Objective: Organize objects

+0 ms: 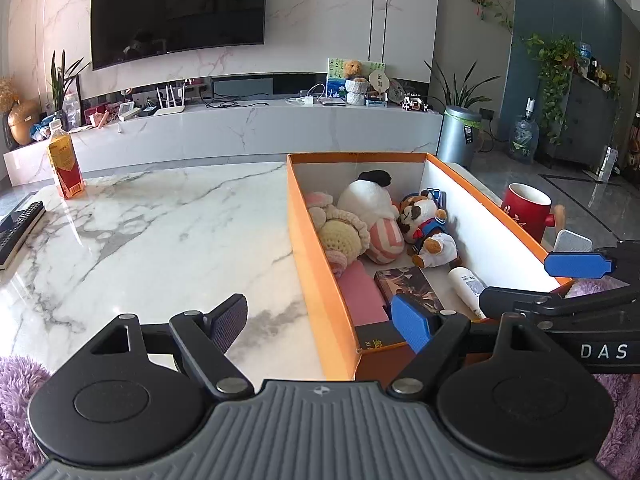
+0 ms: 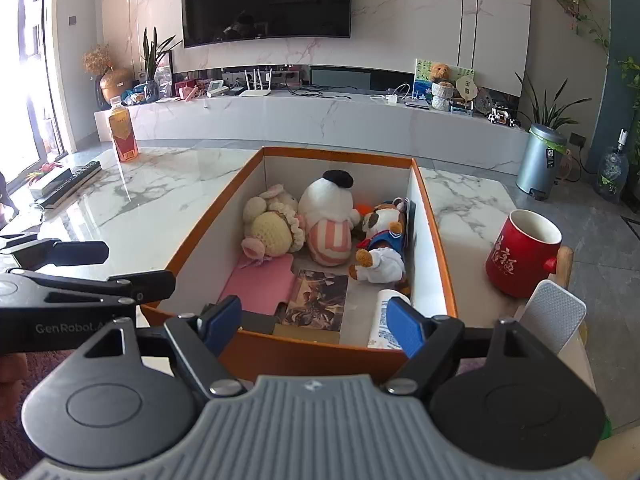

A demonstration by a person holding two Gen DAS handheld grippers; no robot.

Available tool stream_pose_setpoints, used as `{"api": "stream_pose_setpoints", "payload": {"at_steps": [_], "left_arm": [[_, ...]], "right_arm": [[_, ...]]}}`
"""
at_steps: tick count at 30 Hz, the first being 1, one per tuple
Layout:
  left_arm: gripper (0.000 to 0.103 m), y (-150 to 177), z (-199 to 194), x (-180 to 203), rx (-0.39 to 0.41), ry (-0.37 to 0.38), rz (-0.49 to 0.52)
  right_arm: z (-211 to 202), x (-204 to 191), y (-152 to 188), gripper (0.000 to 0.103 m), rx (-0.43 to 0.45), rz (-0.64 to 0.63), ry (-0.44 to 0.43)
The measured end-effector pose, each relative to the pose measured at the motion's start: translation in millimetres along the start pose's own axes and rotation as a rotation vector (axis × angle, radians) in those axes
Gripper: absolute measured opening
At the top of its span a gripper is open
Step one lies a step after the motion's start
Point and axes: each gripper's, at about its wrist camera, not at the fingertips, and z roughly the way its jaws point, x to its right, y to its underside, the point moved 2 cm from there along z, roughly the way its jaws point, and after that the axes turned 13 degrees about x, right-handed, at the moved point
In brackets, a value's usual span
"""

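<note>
An orange box [image 1: 308, 240] [image 2: 200, 236] stands on the marble table [image 1: 160, 232]. Inside lie a crocheted doll [image 2: 272, 228], a white striped plush [image 2: 330, 220], a bear plush [image 2: 380, 248], a pink case [image 2: 260, 284], a dark book [image 2: 320, 298] and a white tube [image 2: 386, 316]. My left gripper [image 1: 320, 320] is open and empty, straddling the box's near left corner. My right gripper [image 2: 312, 320] is open and empty at the box's near wall. Each gripper shows in the other's view, the right one [image 1: 560, 280] and the left one [image 2: 80, 276].
A red mug [image 2: 524, 252] stands on the table right of the box. A white ridged object [image 2: 552, 316] is near it. An orange drink bottle [image 1: 64, 164] stands at the far left. A remote [image 1: 20, 232] lies at the left edge. Purple fluffy fabric [image 1: 20, 392] borders the near side.
</note>
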Motion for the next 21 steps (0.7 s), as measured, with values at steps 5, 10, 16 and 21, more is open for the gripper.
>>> {"api": "stream_pose_setpoints", "payload": {"at_steps": [5, 10, 16, 21], "left_arm": [[0.094, -2.2, -0.8, -0.9, 0.002, 0.001, 0.000], [0.094, -2.8, -2.1, -1.0, 0.001, -0.001, 0.001], [0.094, -3.6, -3.7, -1.7, 0.003, -0.001, -0.001], [0.094, -3.6, -3.7, -1.8, 0.004, 0.000, -0.001]], "right_arm": [[0.6, -3.6, -0.4, 0.081, 0.001, -0.008, -0.004], [0.1, -5.5, 1.0, 0.081, -0.002, -0.011, -0.004], [-1.0, -6.2, 1.4, 0.081, -0.001, -0.015, -0.006], [-1.8, -6.4, 2.4, 0.081, -0.001, -0.016, -0.006]]}}
